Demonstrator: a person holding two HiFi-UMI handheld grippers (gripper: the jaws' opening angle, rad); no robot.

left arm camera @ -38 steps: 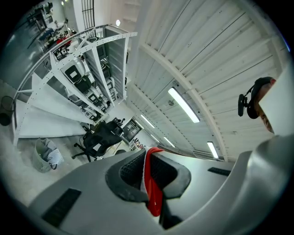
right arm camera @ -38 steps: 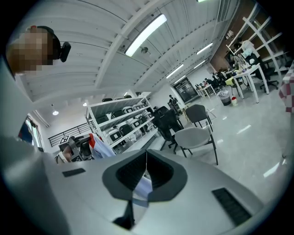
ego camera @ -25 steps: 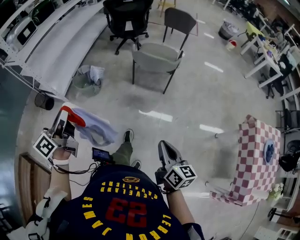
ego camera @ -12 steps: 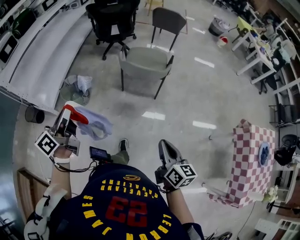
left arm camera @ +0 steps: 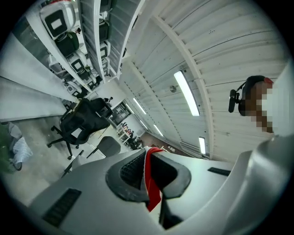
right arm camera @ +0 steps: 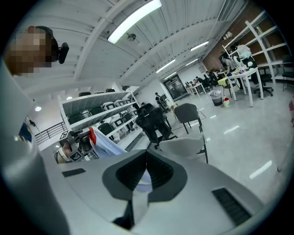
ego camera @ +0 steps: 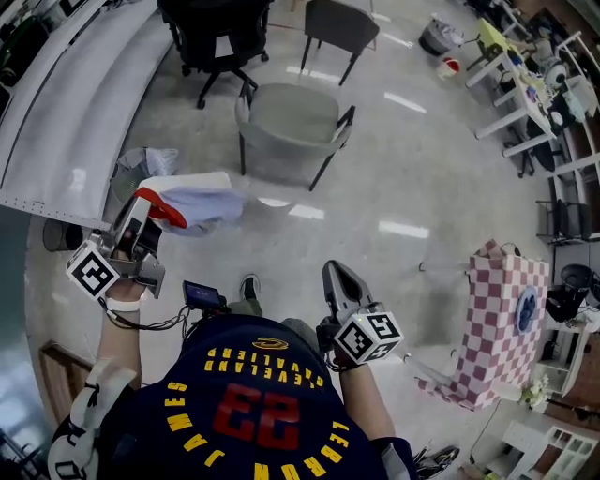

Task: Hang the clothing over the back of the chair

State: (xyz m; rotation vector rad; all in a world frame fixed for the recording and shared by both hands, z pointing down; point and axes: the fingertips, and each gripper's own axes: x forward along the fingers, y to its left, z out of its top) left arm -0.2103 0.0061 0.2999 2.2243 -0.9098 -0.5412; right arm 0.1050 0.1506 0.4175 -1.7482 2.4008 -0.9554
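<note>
Clothing [ego camera: 192, 202] hanging near left, chair [ego camera: 291, 117] farther ahead
You're clamping the left gripper [ego camera: 148, 208] shut on its red edge so it's hanging clear of the floor [ego camera: 375, 187]; the right gripper [ego camera: 336, 272] is sitting shut and empty, probably free for spreading.

The clothing [ego camera: 202, 202] hangs from the left tool [ego camera: 148, 206] at the near left, a bin [ego camera: 136, 167] on the floor [ego camera: 394, 187] just beyond it and a long bench [ego camera: 66, 103] along the left side. The chair [ego camera: 295, 122] stands farther off, ahead and between that tool and the right tool [ego camera: 336, 277], with an office chair [ego camera: 216, 37] and a second chair [ego camera: 342, 23] behind it. A draped table [ego camera: 502, 319] sits near right, desks [ego camera: 525, 89] far right.
</note>
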